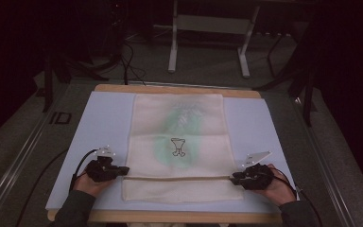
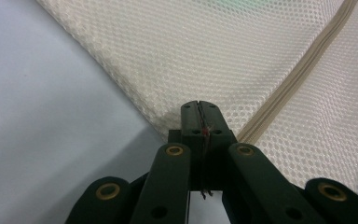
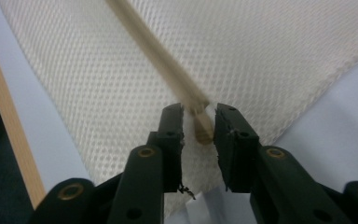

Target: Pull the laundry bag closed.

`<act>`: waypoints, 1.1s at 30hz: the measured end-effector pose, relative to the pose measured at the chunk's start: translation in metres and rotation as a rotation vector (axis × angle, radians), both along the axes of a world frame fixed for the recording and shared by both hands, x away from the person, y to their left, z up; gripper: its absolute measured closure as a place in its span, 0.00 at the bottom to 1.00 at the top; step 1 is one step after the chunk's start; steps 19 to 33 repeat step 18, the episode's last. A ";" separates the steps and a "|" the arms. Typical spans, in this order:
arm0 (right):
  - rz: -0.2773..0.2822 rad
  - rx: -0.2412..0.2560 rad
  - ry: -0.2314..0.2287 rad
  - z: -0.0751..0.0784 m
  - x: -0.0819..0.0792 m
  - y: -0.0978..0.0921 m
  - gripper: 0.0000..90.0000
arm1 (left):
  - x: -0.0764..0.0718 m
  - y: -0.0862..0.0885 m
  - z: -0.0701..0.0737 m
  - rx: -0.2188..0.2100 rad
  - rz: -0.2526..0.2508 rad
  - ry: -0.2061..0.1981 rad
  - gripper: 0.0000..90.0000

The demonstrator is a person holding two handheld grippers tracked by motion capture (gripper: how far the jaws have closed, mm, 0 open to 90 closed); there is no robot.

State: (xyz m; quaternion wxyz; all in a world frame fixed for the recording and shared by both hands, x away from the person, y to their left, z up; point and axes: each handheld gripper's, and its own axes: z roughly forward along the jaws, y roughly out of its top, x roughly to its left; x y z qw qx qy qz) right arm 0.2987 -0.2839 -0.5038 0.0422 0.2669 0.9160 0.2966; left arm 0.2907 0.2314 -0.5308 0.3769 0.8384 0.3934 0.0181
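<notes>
A cream mesh bag [image 1: 179, 123] lies flat on a pale blue mat [image 1: 104, 118], and a green item with a dark drawing [image 1: 178, 146] shows through it. A beige zipper [image 1: 177, 178] runs across the bag near the front. My left gripper [image 1: 123, 171] is at the zipper's left end. In the left gripper view its jaws [image 2: 199, 112] are shut on the mesh bag's edge [image 2: 214, 51], beside the zipper [image 2: 303, 70]. My right gripper [image 1: 234, 178] is at the zipper's right end. Its jaws [image 3: 199, 123] stand open around the zipper's end tab [image 3: 203, 128] over the mesh [image 3: 261, 56].
The mat lies on a wooden board whose edge [image 1: 170, 88] shows at the back and front [image 3: 9, 130]. Behind the table are a white frame's legs [image 1: 172, 52] and cables [image 1: 127, 61] on grey floor. A metal rail [image 1: 23, 146] runs along the left.
</notes>
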 end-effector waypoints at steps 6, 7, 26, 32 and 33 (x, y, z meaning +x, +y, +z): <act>-0.082 0.058 -0.059 -0.002 0.001 -0.004 0.73 | 0.000 0.005 0.004 -0.024 0.025 -0.029 1.00; -0.106 0.065 -0.070 -0.002 0.001 -0.005 0.72 | 0.000 0.006 0.005 -0.028 0.034 -0.037 1.00; -0.301 0.144 -0.128 -0.005 0.008 -0.018 0.68 | 0.001 0.018 0.005 0.006 0.171 -0.091 0.96; -0.301 0.144 -0.128 -0.005 0.008 -0.018 0.68 | 0.001 0.018 0.005 0.006 0.171 -0.091 0.96; -0.301 0.144 -0.128 -0.005 0.008 -0.018 0.68 | 0.001 0.018 0.005 0.006 0.171 -0.091 0.96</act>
